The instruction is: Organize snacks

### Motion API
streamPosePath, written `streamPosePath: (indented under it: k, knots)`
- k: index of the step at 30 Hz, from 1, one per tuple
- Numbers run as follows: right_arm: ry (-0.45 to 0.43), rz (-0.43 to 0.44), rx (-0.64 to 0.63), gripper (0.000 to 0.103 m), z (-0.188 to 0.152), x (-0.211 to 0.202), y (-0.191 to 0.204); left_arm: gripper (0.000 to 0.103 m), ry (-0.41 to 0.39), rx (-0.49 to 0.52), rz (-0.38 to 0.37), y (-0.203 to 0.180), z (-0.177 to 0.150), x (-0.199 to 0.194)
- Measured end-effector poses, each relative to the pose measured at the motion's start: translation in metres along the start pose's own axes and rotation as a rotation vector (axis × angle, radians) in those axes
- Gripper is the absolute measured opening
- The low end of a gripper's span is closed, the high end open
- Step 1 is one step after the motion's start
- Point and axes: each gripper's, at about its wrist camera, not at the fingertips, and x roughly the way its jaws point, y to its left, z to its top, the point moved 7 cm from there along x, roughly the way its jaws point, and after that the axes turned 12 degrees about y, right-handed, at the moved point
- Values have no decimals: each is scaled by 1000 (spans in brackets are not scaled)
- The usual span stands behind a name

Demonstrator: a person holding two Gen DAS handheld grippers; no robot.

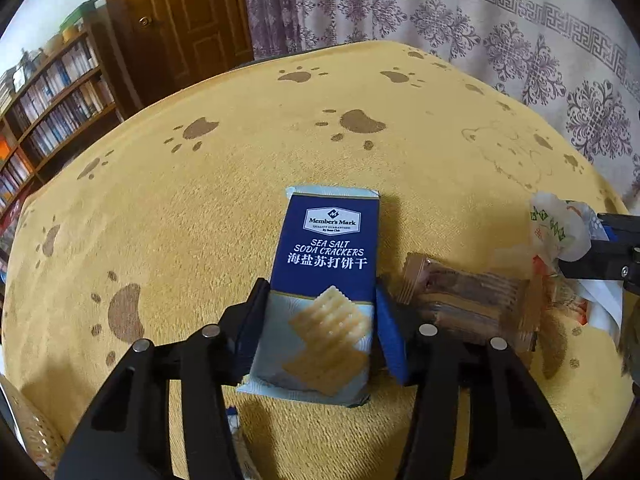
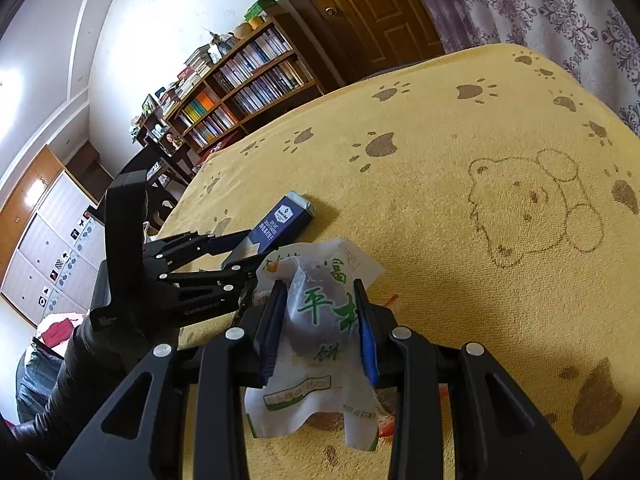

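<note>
Here both grippers are loaded: the left gripper (image 1: pixel 320 320) is clamped on the cracker pack (image 1: pixel 326 276), the right gripper (image 2: pixel 320 320) on a white pastry bag (image 2: pixel 320 320), both low over the yellow cloth (image 1: pixel 200 200). Sorting looks barely begun, with no container in view. A brown wafer pack (image 1: pixel 468 300) and more wrappers lie loose just beside the crackers, crowding any set-down there.

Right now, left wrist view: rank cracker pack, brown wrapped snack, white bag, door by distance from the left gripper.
1. cracker pack, between the left gripper's fingers.
2. brown wrapped snack, just right.
3. white bag, farther right, in the right gripper.
4. door, beyond the table.
</note>
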Motion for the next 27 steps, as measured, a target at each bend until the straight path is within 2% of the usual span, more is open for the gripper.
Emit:
streamPosePath:
  k: [8,15,23,27]
  knots:
    - [-10,36,3,33,3,-6,4,50,-33,-142,-19,20,-11,-18]
    - [-40,82,-19,33,5,-18,18,50,-99,-217,-24,40,-18,-49]
    - [-25,34,-42,35,2,-16,18,50,-141,-283,-13,59,-31,-72]
    - [-3,-15,-49,42,-4,-12,16,50,-177,-290,38,65,-41,-89]
